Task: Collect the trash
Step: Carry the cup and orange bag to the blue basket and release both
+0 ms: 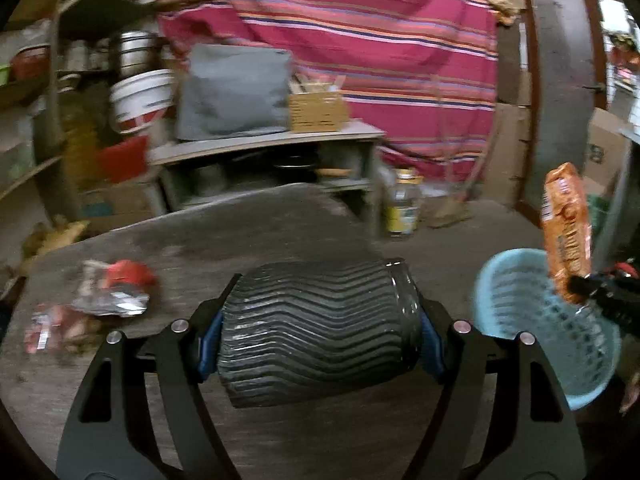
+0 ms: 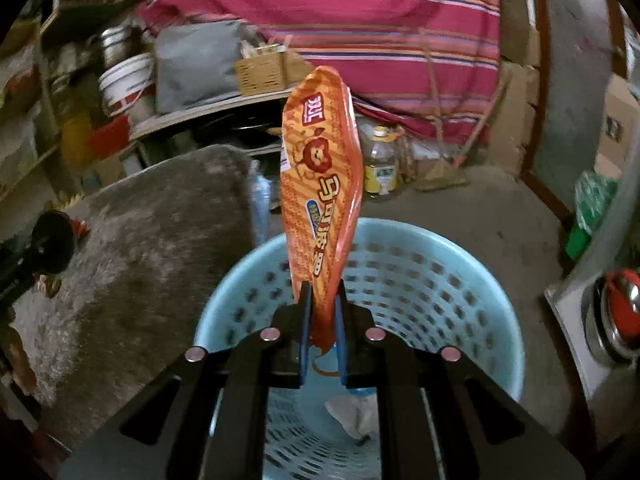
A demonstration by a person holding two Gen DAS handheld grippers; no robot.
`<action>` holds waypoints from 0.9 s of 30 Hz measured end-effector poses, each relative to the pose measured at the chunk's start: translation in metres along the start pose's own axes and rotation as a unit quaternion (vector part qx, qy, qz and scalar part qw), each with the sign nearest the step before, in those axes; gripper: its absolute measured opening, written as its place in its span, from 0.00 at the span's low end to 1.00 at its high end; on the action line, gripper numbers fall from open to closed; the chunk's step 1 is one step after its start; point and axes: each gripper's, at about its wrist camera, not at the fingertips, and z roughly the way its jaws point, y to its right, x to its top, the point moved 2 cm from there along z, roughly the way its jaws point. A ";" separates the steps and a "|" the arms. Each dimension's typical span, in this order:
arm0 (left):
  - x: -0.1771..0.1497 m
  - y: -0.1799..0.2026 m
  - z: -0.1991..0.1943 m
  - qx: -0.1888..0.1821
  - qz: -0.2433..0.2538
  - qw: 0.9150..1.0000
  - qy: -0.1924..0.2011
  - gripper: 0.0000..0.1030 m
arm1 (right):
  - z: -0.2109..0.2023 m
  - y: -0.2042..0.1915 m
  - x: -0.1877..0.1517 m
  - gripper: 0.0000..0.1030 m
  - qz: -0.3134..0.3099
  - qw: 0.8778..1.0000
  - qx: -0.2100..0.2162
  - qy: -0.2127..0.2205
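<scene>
Two pieces of trash are in hand. Narrowly closed, the right gripper (image 2: 320, 320) pinches the bottom edge of an orange snack bag (image 2: 320, 184), which stands up over the blue basket (image 2: 472, 272); it looks light, thin and slippery (probably empty). Spread wide, the left gripper (image 1: 320, 336) clamps a ribbed black cup (image 1: 316, 328), likely crushable, with the basket at its 3 o'clock. Foil wrappers (image 1: 112, 292) lie at 9 o'clock on the grey mat (image 1: 240, 228); the basket mouth is open.

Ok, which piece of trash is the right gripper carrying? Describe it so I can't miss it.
Find the pale blue perforated plastic basket on the floor. Above its rim, the right gripper pinches a tall orange snack packet with a lion cartoon, unlike the crumpled white scrap inside.
</scene>
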 end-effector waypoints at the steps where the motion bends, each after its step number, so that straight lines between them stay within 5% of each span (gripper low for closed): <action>1: 0.003 0.014 0.002 -0.010 0.006 1.000 0.001 0.71 | -0.002 0.008 -0.002 0.11 0.006 1.000 -0.003 0.001; 6: 0.001 0.086 0.014 -0.057 0.050 0.997 0.000 0.71 | -0.006 0.036 -0.006 0.11 0.030 0.999 -0.011 0.006; 15: -0.003 0.150 0.035 -0.105 0.071 0.991 -0.037 0.72 | 0.008 0.059 -0.014 0.11 0.051 0.998 -0.017 -0.015; 20: 0.002 0.148 0.036 -0.117 0.061 0.991 -0.035 0.93 | 0.011 0.068 -0.016 0.11 0.065 0.998 -0.014 -0.019; 27: 0.015 0.102 0.021 -0.068 0.056 0.996 -0.013 0.94 | 0.022 0.051 -0.016 0.11 0.052 0.998 -0.010 -0.034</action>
